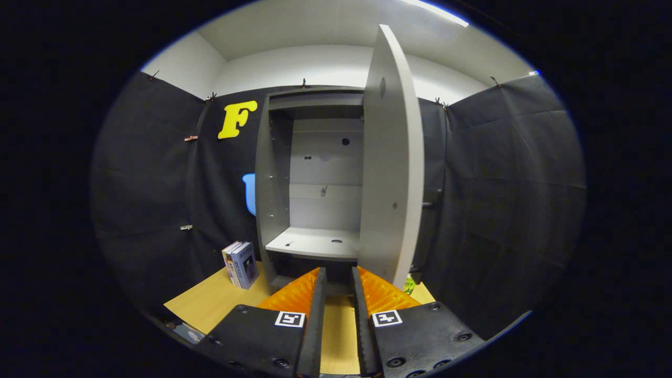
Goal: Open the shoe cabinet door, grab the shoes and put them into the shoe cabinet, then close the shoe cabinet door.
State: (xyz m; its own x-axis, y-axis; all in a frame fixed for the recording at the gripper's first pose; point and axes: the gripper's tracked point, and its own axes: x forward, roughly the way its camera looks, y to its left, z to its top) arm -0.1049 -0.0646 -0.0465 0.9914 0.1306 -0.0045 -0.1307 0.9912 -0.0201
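Gripper (338,275): two long ridged fingers w/ a gap between, black blocks w/ round screws, one square black-and-white tag on each block.

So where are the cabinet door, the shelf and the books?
cabinet door (392,173), gripper view: middle of its open panel.
shelf (315,242), gripper view: its top surface.
books (241,264), gripper view: front cover.
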